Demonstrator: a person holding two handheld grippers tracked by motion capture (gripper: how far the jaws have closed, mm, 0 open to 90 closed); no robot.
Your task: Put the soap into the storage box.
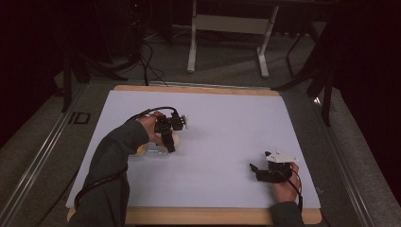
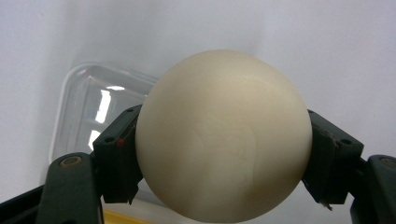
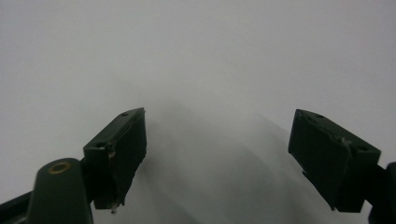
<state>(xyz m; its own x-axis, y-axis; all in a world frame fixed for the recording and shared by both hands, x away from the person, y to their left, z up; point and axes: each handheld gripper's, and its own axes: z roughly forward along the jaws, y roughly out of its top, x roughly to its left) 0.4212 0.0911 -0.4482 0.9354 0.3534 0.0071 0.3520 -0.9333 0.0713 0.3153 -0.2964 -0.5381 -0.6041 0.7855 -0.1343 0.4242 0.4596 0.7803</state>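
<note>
Left gripper [image 2: 224,154] jaws grasp cream ball [image 2: 224,135] over clear tray [image 2: 93,107]; right gripper [image 3: 217,154] jaws released.

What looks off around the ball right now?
Nothing stands out. The left tongs grip the cream ball squarely above the clear plastic tray; no cracks or spills show. The right tongs are open over bare white table.

Open white sheet, one crowded patch at the left

The white sheet [image 1: 227,127] lies bare across its middle, far edge and right half, so a gripper can pass freely there. At the left, the clear plastic container [image 1: 153,152] sits on the sheet just under the left gripper [image 1: 169,142], whose jaws are filled by a cream ball [image 2: 224,135]. The right gripper [image 1: 257,171] rests near the front right, jaws apart over bare sheet.
</note>
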